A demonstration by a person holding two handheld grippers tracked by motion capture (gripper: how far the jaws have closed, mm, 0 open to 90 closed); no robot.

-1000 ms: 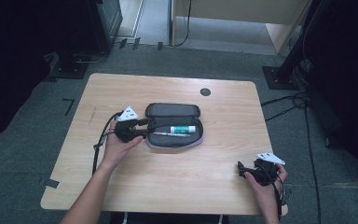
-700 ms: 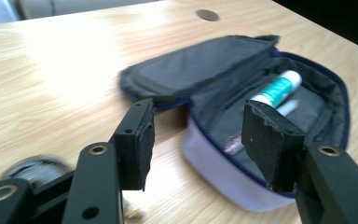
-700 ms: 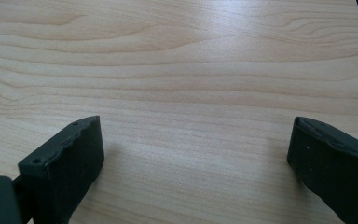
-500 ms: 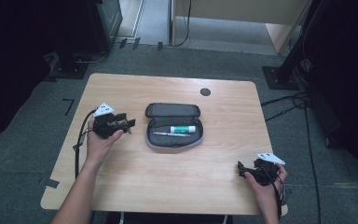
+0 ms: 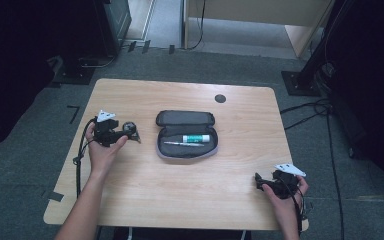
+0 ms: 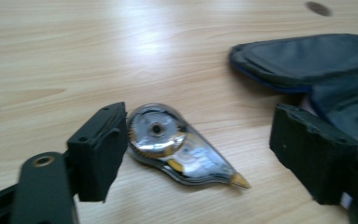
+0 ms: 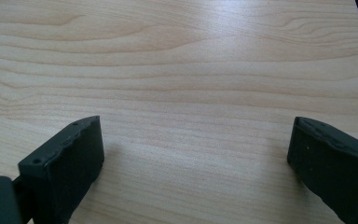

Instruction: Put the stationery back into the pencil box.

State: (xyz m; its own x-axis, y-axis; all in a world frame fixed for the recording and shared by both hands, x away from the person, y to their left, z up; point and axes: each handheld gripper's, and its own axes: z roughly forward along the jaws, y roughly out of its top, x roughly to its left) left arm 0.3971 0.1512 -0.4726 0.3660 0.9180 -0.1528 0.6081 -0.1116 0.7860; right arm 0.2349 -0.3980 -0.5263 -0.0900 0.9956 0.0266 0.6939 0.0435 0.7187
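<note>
— What's the left hand-held gripper [image 5: 130, 134] doing on your side?

— I see it near the desk's [image 5: 180, 200] left edge, about halfway along it. Its jaws have just been opening and now stand wide. The correction tape dispenser [image 6: 179, 147] lies flat on the desk between them, close against one jaw and well clear of the other, so I'd say it is not gripped.

— And the right hand-held gripper [image 5: 258, 181]?

— It sits by the desk's near right corner, jaws spread wide over bare wood with nothing between them.

— Anything else, from the biggest down?

— The open pencil case [image 5: 185, 132] lies at the desk's middle, its lid folded toward the far edge. It is apart from the dispenser, on that gripper's right. Inside it I see a white tube with a green label [image 5: 196, 138], and nearer me a thin pen [image 5: 179, 144].
</note>
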